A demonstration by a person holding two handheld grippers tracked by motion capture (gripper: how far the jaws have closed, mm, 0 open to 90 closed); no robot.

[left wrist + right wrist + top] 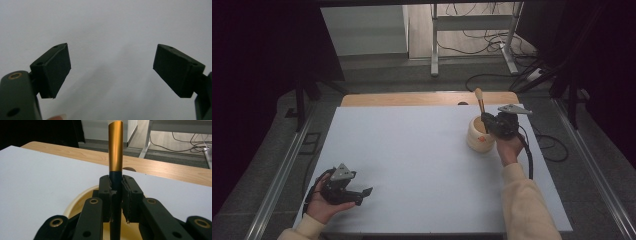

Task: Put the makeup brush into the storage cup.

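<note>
A brush (dark handle, gold ferrule) stands upright in a cream holder near the table's far right.

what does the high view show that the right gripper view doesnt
Only the high view takes in the left tongs, open and held low over the white tabletop, both sleeves, the brush's pale tip, and the dark floor around the table. Only the right gripper view shows, close up, the brush's gold band and dark handle pinched upright between the right tongs. Both show the cream cup, the white tabletop, the wooden edge and floor cables behind.
</note>
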